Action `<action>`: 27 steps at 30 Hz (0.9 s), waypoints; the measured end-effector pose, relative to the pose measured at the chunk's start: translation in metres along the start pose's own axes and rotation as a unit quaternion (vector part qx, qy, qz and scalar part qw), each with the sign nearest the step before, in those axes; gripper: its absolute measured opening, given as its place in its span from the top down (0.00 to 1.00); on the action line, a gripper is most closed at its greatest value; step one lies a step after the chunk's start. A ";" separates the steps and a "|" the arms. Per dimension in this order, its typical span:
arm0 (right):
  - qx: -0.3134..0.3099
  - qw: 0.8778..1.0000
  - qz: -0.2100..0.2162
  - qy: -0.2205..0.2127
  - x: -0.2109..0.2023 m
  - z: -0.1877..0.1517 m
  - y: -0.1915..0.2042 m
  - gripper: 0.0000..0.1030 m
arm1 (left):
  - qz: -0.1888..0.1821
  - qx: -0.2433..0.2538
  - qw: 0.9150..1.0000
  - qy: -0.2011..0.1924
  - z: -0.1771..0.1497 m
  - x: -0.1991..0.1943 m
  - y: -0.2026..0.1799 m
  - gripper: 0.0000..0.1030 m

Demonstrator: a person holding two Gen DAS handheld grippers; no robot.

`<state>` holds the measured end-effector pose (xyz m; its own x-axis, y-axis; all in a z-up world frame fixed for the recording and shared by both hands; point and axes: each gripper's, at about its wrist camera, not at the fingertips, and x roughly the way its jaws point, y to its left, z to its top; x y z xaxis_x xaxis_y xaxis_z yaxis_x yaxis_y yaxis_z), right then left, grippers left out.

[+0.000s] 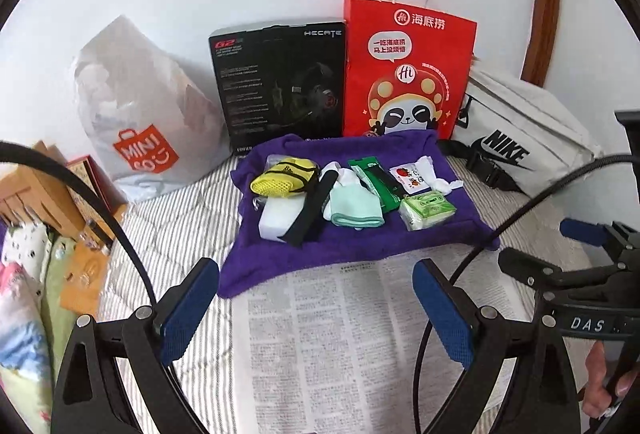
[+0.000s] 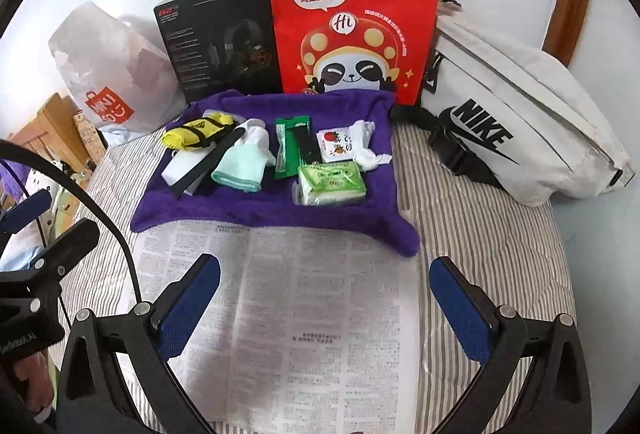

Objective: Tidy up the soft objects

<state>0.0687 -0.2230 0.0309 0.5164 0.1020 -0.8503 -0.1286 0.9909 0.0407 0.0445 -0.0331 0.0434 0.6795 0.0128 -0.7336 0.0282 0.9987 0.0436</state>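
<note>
**Ana:** Right wrist view first: the soft things sit in a loose row on the purple towel (image 2: pixel 272 210). What do you make of the order?

**Ben:** From its left: a yellow mesh pouch (image 2: pixel 198 134) lying on a white foam block (image 2: pixel 176 166), a black strap (image 2: pixel 208 162) slanting across them, then a folded mint cloth (image 2: pixel 240 166), a green packet (image 2: pixel 290 146), a small strawberry-print pack (image 2: pixel 334 146) beside a crumpled white tissue (image 2: pixel 368 150), and a green tissue pack (image 2: pixel 332 186) nearest the camera. My guess is that the towel serves as a tray, keeping the pieces together and off the bedding.

**Ana:** And the newspaper (image 2: pixel 288 314)?

**Ben:** It lies flat on the striped sheet (image 2: pixel 480 234), its far edge touching the towel's near edge. Nothing rests on it, so I judge it a sorting spot.

**Ana:** Are the tools holding anything?

**Ben:** No. The right gripper (image 2: pixel 324 306) hangs over the newspaper with its blue pads wide apart and nothing between them. The left gripper (image 1: pixel 316 310) looks the same, fingers spread and empty above the paper, short of the towel.

**Ana:** Behind the towel?

**Ben:** A black headset box (image 2: pixel 220 38) and a red paper bag (image 2: pixel 352 22) stand against the wall, likely propped there as possible containers. A white Nike bag (image 2: pixel 520 122) slumps to the right, a Miniso plastic bag (image 2: pixel 104 74) to the left.
</note>
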 end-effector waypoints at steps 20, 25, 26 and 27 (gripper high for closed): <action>0.009 1.000 -0.004 -0.008 -0.016 -0.015 -0.006 0.00 | -0.005 -0.022 1.000 0.013 -0.017 -0.006 0.003 0.05; 0.004 1.000 -0.006 -0.011 -0.019 -0.017 -0.003 0.00 | -0.007 -0.021 1.000 0.011 -0.017 -0.008 0.003 0.05; 0.003 1.000 -0.006 -0.012 -0.020 -0.017 -0.003 0.00 | -0.006 -0.021 1.000 0.010 -0.018 -0.008 0.003 0.05; 0.003 1.000 -0.006 -0.013 -0.021 -0.017 -0.002 0.00 | -0.006 -0.021 1.000 0.010 -0.018 -0.009 0.004 0.05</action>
<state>0.0438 -0.2287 0.0396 0.5391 0.0926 -0.8371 -0.1179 0.9924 0.0339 0.0253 -0.0286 0.0380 0.6645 0.0006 -0.7473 0.0053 1.0000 0.0055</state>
